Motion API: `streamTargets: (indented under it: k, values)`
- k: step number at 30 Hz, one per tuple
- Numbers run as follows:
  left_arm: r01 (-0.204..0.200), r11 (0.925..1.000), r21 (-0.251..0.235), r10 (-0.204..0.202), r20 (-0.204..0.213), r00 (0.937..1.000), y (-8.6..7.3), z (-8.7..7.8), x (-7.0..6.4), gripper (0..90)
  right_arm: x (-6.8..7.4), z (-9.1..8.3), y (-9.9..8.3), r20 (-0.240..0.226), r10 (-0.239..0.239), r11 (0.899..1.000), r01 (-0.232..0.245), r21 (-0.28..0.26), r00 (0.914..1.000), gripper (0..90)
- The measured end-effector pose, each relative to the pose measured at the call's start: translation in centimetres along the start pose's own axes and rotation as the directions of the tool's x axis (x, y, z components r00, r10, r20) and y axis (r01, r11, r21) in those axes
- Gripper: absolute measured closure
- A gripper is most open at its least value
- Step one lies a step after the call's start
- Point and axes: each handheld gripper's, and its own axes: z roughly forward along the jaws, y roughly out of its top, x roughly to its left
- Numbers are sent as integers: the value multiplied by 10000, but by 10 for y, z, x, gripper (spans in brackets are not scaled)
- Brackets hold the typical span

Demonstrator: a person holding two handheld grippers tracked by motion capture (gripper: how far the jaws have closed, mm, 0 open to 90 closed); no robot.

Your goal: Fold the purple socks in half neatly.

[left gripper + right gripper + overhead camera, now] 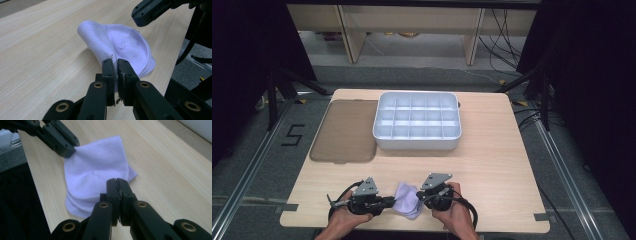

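Your left gripper (117, 65) has its jaws pinched on one edge of the lilac cloth (120, 47), and your right gripper (117, 185) has its jaws clamped on the opposite edge. The cloth, folded in layers, sits between them at the near edge of the bench (492, 160). Farther back stand a white compartment tray (417, 142) and, just beside it, a brown translucent lid (344, 131).

Pale lilac cloth (408, 199); white tray (417, 142); seemingly brown lid (346, 131).
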Motion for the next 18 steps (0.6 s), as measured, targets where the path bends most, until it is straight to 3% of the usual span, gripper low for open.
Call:
streamTargets:
  k: [4,6,10,11,14,18]
  values:
    - [62,9998,-165,-62,-15,10000,1,-2,1,835,2,5,-2,-135,62,10000,-61,77,9999,890]
    - [-73,9998,-166,71,-82,9999,2,-4,1,835,4,7,-1,-362,-79,9993,92,360,9993,888]
    - [-155,9996,-249,155,-10,9999,2,-3,-3,835,8,14,-3,-272,-171,9965,193,816,9995,887]
    - [-44,9997,-246,45,21,10000,3,-3,-6,835,8,16,-3,-378,-180,9967,209,779,9991,887]
    - [-206,9995,-251,209,130,9997,5,-2,-10,834,10,16,-3,-331,13,9952,20,975,9995,888]
    - [-356,9983,-470,367,223,9991,6,2,-16,834,8,20,-4,-470,-206,9959,247,872,9987,888]
